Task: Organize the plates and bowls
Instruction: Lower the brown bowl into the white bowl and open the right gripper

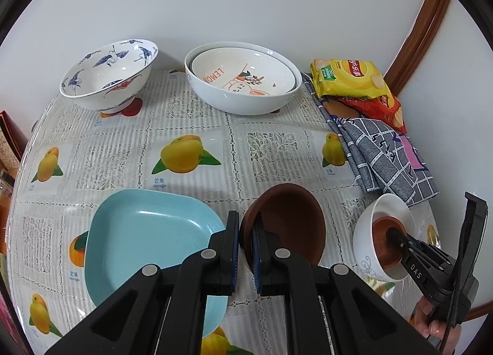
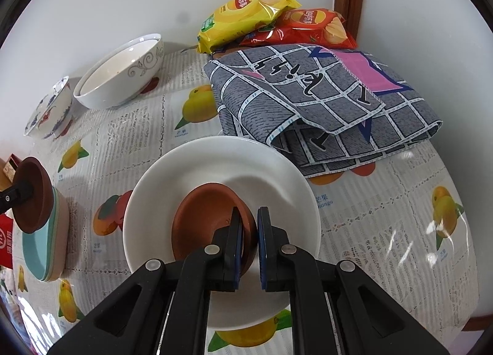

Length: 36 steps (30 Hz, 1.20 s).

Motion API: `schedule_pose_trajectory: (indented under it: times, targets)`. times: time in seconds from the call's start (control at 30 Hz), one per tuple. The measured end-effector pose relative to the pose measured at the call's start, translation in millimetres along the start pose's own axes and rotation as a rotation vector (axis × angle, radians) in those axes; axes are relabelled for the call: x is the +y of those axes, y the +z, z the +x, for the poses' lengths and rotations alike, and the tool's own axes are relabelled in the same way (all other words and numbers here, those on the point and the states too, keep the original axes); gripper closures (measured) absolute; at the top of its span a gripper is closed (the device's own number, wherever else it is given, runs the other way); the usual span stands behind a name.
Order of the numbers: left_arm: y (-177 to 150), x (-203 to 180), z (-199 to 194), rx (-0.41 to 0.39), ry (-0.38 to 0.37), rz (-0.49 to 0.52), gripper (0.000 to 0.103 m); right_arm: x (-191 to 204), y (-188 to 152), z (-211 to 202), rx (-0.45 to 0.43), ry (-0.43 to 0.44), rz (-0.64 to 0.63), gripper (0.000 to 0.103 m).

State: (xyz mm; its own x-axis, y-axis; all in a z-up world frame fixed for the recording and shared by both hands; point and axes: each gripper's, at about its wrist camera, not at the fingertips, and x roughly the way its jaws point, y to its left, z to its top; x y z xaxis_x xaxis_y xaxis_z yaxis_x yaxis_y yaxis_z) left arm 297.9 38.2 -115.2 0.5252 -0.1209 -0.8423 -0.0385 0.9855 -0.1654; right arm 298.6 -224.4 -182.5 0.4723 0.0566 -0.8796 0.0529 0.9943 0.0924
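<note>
My left gripper [image 1: 245, 220] is shut on the rim of a small brown dish [image 1: 289, 225], which hangs tilted just right of a light blue square plate [image 1: 144, 247]. In the right wrist view that dish [image 2: 34, 194] stands on edge over a stack with the blue plate [image 2: 40, 250] on top. My right gripper [image 2: 250, 210] is shut on the rim of a second brown dish [image 2: 206, 222], which lies inside a white bowl [image 2: 148, 194]. The left wrist view shows the same white bowl [image 1: 363, 231] with the right gripper [image 1: 393, 233] reaching into it.
At the back stand a blue-and-white crane bowl [image 1: 111, 74] and a big white bowl [image 1: 215, 96] with a lemon-print plate [image 1: 246, 77] nested in it. A folded grey checked cloth [image 2: 308, 93] and two crisp bags [image 2: 246, 13] fill the far right corner. Walls close off the back and right.
</note>
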Motion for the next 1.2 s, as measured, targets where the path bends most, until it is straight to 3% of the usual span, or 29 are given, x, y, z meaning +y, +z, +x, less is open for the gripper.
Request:
schedule_pose_trajectory:
  times: [0.4, 0.77, 1.07, 1.2]
  targets:
    - [-3, 4, 7, 0.013, -0.013, -0.006, 0.095, 10, -1, 10, 0.025, -0.109, -0.063, 0.093]
    - [-2, 8, 8, 0.012, -0.021, -0.011, 0.095, 17, 1, 18, 0.067, -0.151, -0.093, 0.088]
    - [-4, 9, 7, 0.016, -0.021, -0.01, 0.095, 23, 1, 20, 0.104, -0.159, -0.115, 0.077]
    - [-6, 5, 4, 0.015, -0.025, 0.001, 0.095, 20, 3, 10, 0.08, -0.154, -0.105, 0.066]
